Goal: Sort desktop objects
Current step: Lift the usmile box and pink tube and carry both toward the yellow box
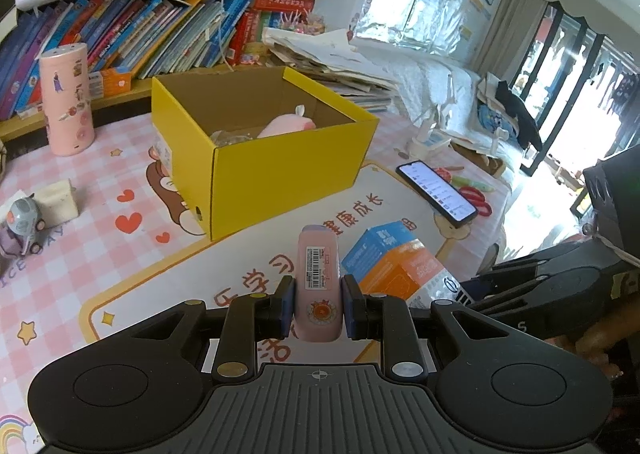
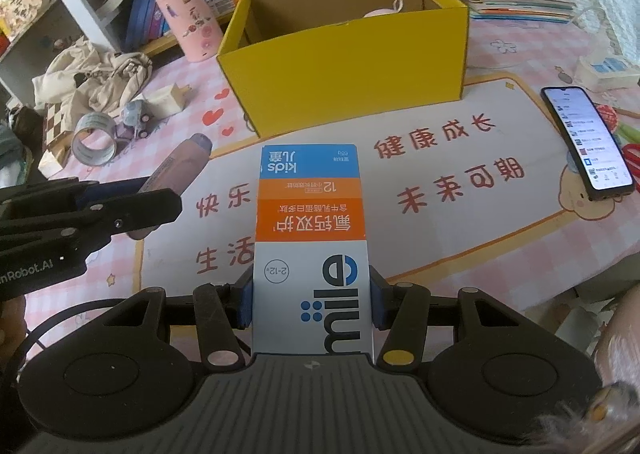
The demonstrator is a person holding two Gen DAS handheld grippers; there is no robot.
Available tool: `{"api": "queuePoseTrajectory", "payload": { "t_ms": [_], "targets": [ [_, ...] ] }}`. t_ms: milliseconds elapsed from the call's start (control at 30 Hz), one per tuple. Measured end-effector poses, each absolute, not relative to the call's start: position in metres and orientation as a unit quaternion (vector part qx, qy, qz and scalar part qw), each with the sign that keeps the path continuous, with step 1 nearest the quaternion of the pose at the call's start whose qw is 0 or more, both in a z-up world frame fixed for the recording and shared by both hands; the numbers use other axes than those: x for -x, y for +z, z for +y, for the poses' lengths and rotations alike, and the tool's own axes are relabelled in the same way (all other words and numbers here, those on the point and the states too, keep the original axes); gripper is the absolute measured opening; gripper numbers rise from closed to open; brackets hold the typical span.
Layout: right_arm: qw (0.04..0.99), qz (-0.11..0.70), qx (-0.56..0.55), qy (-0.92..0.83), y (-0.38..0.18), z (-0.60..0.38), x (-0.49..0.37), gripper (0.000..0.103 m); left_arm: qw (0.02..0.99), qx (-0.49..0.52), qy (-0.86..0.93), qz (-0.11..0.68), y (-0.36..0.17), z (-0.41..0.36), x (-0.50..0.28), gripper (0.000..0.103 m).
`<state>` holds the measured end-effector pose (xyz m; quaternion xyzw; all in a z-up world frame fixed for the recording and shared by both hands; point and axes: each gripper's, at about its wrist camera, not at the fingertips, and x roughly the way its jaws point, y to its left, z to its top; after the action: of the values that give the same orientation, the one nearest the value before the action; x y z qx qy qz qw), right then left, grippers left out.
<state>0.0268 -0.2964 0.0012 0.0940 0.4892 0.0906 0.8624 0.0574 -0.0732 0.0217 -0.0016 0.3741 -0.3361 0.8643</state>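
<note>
Left tool: pads pinch a pink tube with a barcode label, held above the worktop, tip pointing toward the yellow box.

Right tool: pads clamp the sides of a blue, orange and white carton, its far end aimed at the same box.

We note the yellow box open-topped, well back on the pink checked mat, with something pink lying inside.

In the right wrist view the left tool and its tube sit just left of the carton, apart from it.

Elsewhere on the worktop: a lit phone at the right, a pink cylinder left of the box, a roll of tape, a small toy car.
</note>
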Motion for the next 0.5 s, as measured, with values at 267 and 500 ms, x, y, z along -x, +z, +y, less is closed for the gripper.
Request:
{"api": "queuePoseTrajectory", "payload": {
  "t_ms": [267,500],
  "targets": [
    [0.863,0.488,-0.096,0.089,0.001,-0.306,-0.027,0.05,0.862,-0.002,-0.34,0.375,0.021,-0.083,-0.061,0.023],
    [0.863,0.487,-0.102,0.084,0.001,-0.321,-0.031,0.05,0.858,-0.009,-0.346,0.378,0.021,-0.1,-0.067,0.023]
  ]
}}
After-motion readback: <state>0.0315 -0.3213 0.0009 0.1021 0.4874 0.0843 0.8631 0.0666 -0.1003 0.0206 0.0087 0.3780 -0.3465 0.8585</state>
